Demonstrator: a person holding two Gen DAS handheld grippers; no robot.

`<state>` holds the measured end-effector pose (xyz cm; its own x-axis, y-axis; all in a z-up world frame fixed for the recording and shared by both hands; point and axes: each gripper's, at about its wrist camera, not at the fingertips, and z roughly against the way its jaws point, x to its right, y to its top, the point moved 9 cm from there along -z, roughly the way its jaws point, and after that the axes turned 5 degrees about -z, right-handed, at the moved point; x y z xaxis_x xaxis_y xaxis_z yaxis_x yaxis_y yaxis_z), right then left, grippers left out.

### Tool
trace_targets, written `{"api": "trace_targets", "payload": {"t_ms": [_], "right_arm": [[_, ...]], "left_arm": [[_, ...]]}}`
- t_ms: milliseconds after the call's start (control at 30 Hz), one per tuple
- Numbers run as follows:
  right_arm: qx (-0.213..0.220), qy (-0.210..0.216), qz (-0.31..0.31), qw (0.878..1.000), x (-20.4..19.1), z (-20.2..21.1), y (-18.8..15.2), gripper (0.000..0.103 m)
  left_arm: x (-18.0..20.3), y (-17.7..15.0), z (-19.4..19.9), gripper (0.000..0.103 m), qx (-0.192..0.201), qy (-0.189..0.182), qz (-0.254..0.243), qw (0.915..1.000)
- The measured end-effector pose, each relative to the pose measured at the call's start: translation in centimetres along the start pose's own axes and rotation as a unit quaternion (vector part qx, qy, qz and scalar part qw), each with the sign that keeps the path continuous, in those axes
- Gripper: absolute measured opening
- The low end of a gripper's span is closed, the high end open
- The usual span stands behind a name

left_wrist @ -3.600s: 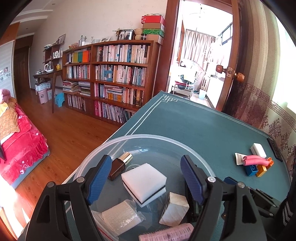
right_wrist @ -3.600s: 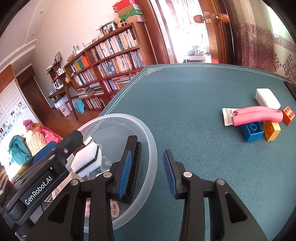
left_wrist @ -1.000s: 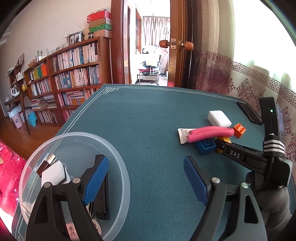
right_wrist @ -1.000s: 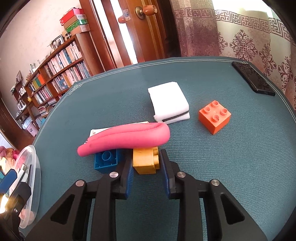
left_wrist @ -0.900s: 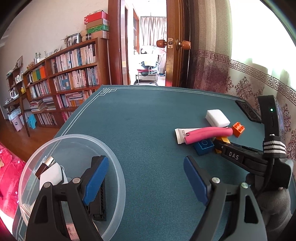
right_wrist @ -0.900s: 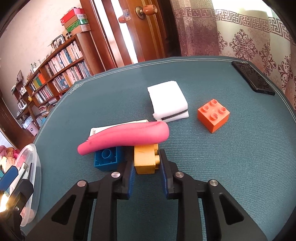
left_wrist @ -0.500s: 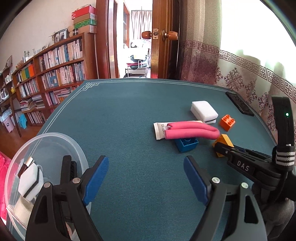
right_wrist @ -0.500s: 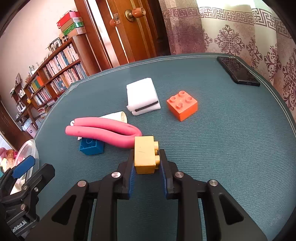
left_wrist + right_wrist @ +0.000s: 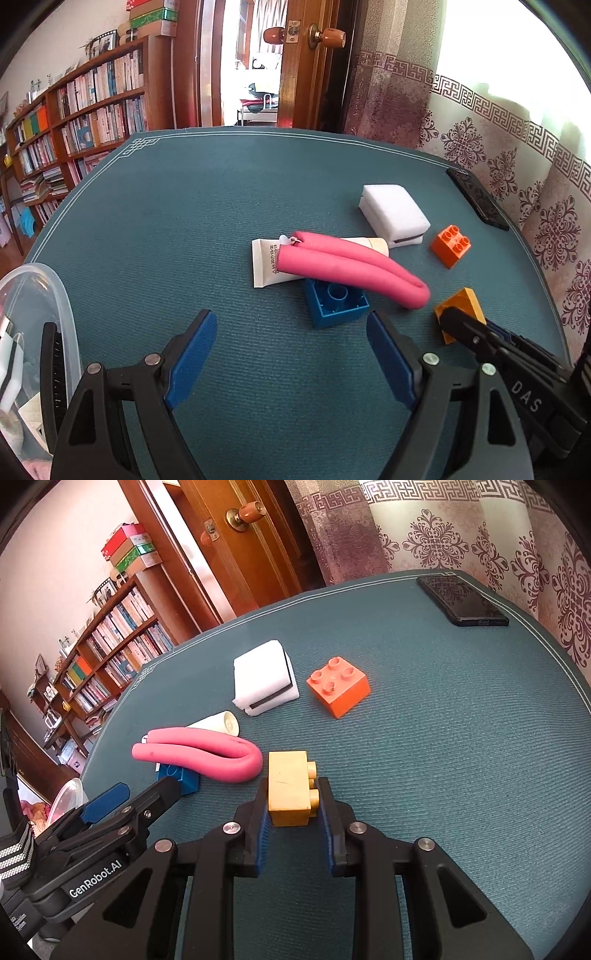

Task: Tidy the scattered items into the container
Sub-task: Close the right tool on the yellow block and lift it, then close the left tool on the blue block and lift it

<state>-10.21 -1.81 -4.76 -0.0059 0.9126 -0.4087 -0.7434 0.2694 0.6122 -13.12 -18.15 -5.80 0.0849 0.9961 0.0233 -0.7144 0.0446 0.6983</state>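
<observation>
Wooden bookshelves (image 9: 85,107) full of books line the wall behind a bench (image 9: 184,206) covered in a teal ribbed cloth. At the bench's left edge sits the clear round plastic container (image 9: 62,314), with a black comb and white pieces inside. The left claw (image 9: 291,354) hangs over the cloth with its blue pads set wide apart and nothing between them. Ahead of it a bent pink foam tube (image 9: 351,267) lies across a white squeeze tube (image 9: 264,266) and a blue toy brick (image 9: 336,301). Beyond lie a white sponge block (image 9: 264,677) and an orange studded brick (image 9: 338,688). The right claw (image 9: 293,823) is clamped on a yellow toy brick (image 9: 290,788), just beside the pink tube's bend.
</observation>
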Motion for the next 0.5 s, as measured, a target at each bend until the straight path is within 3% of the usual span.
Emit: {"api": "trace_targets", "payload": {"t_ms": [500], "right_arm": [[0.003,0.001,-0.007,1.0,-0.2,-0.1,0.2,0.025]], "left_arm": [[1.4,1.2,-2.2,0.086,-0.01,0.01,-0.011,0.9998]]}}
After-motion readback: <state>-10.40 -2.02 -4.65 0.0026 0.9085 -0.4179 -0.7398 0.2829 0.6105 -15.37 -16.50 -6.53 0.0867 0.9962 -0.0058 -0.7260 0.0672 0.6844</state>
